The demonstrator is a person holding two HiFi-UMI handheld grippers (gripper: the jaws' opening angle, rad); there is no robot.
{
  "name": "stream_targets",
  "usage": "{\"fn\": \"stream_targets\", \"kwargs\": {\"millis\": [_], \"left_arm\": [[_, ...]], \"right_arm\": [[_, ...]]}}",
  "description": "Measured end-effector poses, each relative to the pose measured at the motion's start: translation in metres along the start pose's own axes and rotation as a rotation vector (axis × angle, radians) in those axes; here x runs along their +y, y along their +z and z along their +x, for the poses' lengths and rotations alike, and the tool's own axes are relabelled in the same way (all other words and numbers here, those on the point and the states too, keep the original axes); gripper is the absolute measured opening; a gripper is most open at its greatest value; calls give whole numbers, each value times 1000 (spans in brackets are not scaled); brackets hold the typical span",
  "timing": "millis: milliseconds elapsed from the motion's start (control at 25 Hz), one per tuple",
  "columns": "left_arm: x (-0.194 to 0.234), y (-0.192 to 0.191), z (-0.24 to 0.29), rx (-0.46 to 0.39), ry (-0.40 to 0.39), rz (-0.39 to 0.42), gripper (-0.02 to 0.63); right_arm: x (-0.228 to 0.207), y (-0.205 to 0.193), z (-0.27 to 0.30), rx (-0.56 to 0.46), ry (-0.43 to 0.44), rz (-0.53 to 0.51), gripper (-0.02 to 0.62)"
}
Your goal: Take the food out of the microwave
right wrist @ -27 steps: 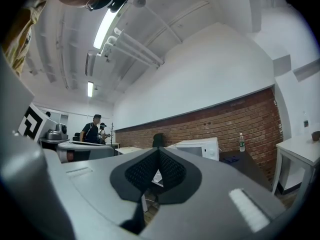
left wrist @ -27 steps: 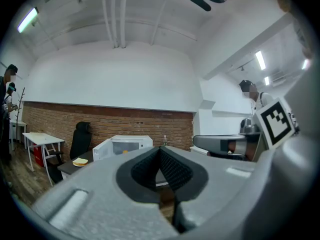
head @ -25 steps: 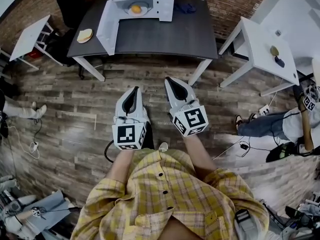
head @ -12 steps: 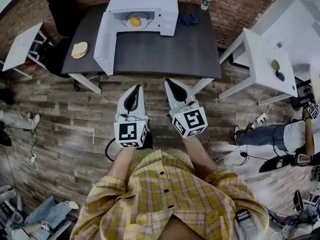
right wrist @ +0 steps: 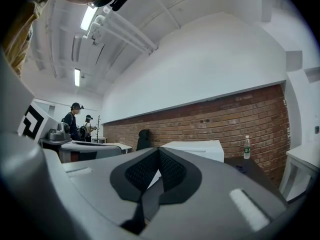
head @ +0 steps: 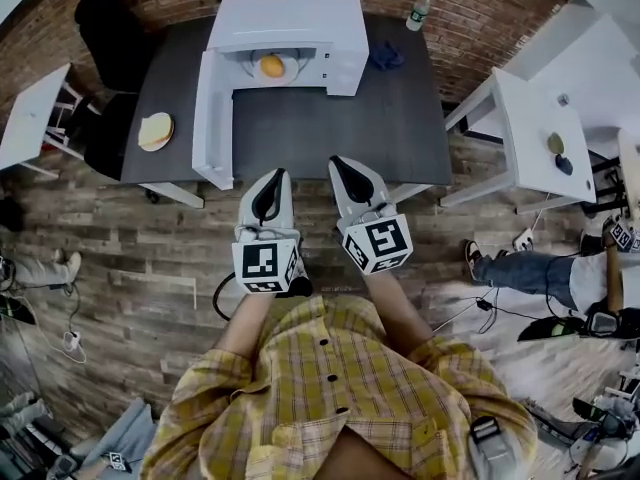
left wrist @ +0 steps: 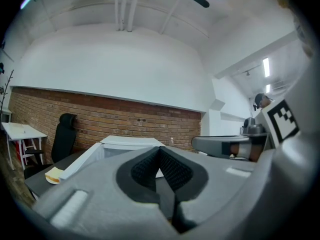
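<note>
- Approach is the step in hand, as I judge it. Nothing is taken yet, and the left gripper (head: 275, 178) and the right gripper (head: 340, 166) are at the near edge of the bench (head: 340, 118), well apart from the microwave (head: 300, 18).
- Each gripper has its jaws pressed together with nothing between them, and both point level toward the microwave.
- The microwave stands at the far side of the bench by the brick wall. Its door (head: 212, 118) is swung fully open to the left, so I judge that no opening step remains.
- The food (head: 271, 65), a round orange-yellow piece, sits inside the microwave on something pale, probably a plate or the turntable. It is too small to tell which.
- The next move, in my view, calls for one gripper to go over the bench and into the microwave. Its jaws should open before they reach the food and then close on the food or on the rim under it.
- With the door on the left, the right gripper seems to have the freer way in.
- A plate with bread (head: 155, 131) lies at the left end of the bench, apart from the microwave, and should not be in the way.
</note>
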State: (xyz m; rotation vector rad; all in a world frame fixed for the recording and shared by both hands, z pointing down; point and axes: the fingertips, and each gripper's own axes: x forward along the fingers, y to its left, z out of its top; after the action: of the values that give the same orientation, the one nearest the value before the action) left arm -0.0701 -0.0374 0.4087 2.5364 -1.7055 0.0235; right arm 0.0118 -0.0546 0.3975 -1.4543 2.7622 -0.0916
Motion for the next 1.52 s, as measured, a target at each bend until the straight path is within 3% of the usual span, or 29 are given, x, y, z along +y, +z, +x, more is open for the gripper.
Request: {"fn": "stream_targets", "kwargs": {"millis": [320,680,1000,1520], "left_arm": [[49,0,44,17,-32,-20,0],[75,-4,70,31,-73,-44,0],[85,-10,87,43,-74,-82,0],[84,-48,150,112,-20,-224,0]], "right_arm": [[-7,-1,64,18,-23,6,2],[-18,-4,97,42,-82,6,2],[-24,-8,108,72,-81,-6,2],[-75,-17,126,53,-53,18,2]]}}
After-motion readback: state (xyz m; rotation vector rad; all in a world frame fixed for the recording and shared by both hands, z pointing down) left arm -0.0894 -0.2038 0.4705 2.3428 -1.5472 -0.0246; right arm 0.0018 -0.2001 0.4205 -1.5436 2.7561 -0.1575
